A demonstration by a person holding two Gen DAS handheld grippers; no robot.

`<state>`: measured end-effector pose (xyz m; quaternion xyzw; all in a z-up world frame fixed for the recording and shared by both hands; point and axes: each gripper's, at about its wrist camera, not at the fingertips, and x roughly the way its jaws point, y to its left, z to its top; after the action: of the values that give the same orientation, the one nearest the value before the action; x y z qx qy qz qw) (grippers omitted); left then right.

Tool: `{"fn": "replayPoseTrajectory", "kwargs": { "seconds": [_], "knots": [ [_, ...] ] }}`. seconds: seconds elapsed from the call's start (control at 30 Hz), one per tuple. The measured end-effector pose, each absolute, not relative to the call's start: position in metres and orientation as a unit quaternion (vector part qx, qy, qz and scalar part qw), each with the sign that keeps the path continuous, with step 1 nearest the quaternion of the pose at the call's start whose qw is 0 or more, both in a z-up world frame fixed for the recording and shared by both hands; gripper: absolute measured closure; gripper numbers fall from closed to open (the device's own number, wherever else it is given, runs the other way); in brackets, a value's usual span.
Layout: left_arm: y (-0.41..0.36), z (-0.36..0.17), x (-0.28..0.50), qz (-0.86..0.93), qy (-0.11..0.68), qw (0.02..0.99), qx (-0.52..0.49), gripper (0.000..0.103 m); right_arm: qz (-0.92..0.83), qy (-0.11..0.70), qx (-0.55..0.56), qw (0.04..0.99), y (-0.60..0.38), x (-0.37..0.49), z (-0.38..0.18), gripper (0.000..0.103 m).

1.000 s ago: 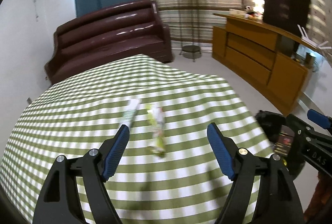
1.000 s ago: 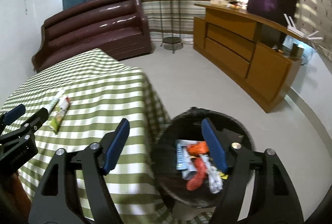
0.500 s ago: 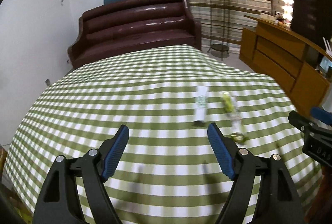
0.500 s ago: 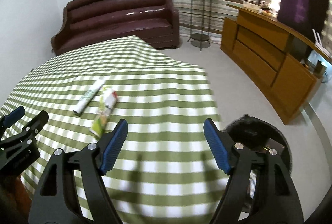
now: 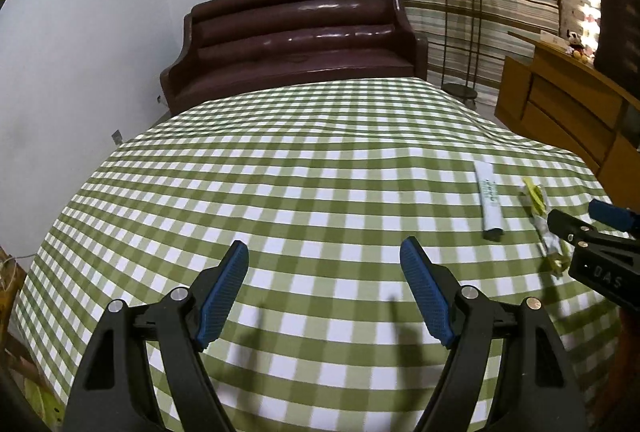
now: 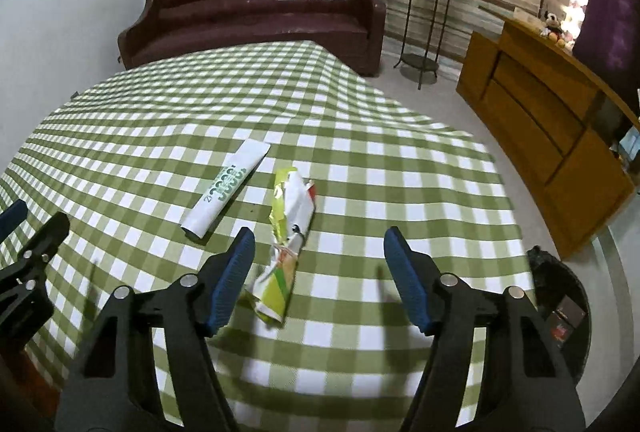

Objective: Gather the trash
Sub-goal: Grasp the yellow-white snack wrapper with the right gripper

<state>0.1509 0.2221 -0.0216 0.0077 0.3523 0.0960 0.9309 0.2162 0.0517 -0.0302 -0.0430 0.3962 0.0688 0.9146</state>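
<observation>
We tilt both down over the desk: left hand-held gripper spread, empty; right hand-held gripper, jaws just narrowing, unclamped above the crumpled wrapper.

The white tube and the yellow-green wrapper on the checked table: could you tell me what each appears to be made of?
White tube: probably matte plastic or laminate, smooth with a flat crimped end and green print. Yellow-green wrapper: likely thin glossy plastic film, crumpled and torn, with sharp creases.
</observation>
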Motion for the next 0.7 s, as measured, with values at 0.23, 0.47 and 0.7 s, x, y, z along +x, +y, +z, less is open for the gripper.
{"fn": "replayPoseTrajectory", "kwargs": {
  "seconds": [0.23,0.47,0.7],
  "knots": [
    [0.223,-0.023,0.159,0.088,0.358,0.93,-0.001,0.027,0.07,0.421,-0.05,0.903,0.06,0.229,-0.041,0.06],
    [0.207,-0.023,0.172,0.071,0.359,0.931,-0.003,0.027,0.069,0.422,-0.04,0.903,0.05,0.231,-0.041,0.084],
    [0.183,-0.02,0.187,0.041,0.36,0.932,-0.002,0.027,0.058,0.41,-0.03,0.91,0.021,0.234,-0.033,0.087]
  ]
}}
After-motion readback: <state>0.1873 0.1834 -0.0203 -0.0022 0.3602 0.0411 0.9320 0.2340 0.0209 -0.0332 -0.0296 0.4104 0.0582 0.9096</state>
